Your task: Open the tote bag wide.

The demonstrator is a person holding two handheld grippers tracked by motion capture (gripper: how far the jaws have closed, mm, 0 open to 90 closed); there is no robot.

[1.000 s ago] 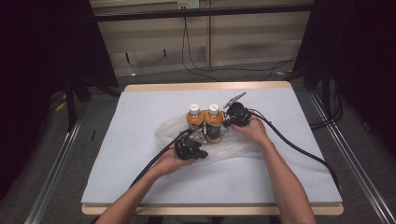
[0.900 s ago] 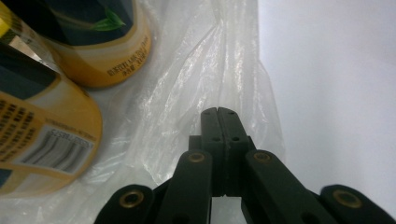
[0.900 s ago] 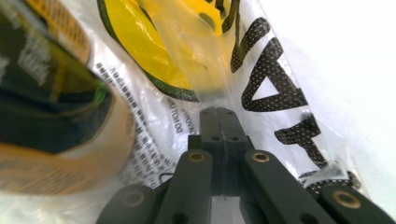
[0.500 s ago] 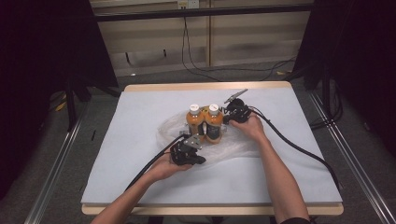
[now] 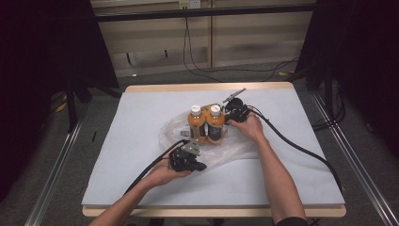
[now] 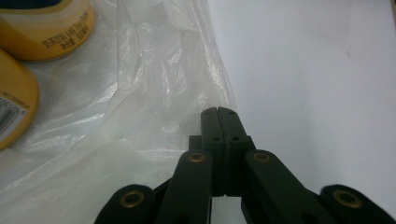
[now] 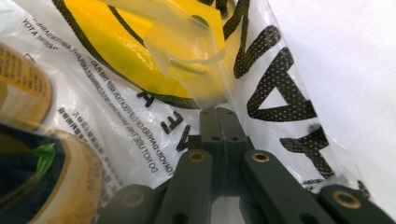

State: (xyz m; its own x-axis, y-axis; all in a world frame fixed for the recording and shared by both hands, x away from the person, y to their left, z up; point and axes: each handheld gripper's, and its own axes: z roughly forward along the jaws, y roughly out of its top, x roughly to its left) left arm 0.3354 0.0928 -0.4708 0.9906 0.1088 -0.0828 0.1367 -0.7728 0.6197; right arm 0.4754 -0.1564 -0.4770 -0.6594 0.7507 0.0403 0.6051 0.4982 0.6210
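Two orange juice bottles with white caps (image 5: pixel 207 125) are seen standing side by side on one thin clear plastic bag (image 5: pixel 235 149), in the middle of the white table (image 5: pixel 141 117). The bag is crinkled, with black letters and a yellow patch printed on it. Two tongs are held. The left gripper (image 5: pixel 197 165) is at 7 o'clock from the bottles, pinched shut on the bag's edge. The right gripper (image 5: pixel 227 113) is at 2 o'clock, also pinched shut on the bag.

Lab/test rig: table (image 5: pixel 141 141) w/ black curtains (image 5: pixel 42 56), floor cables (image 5: pixel 197 61).
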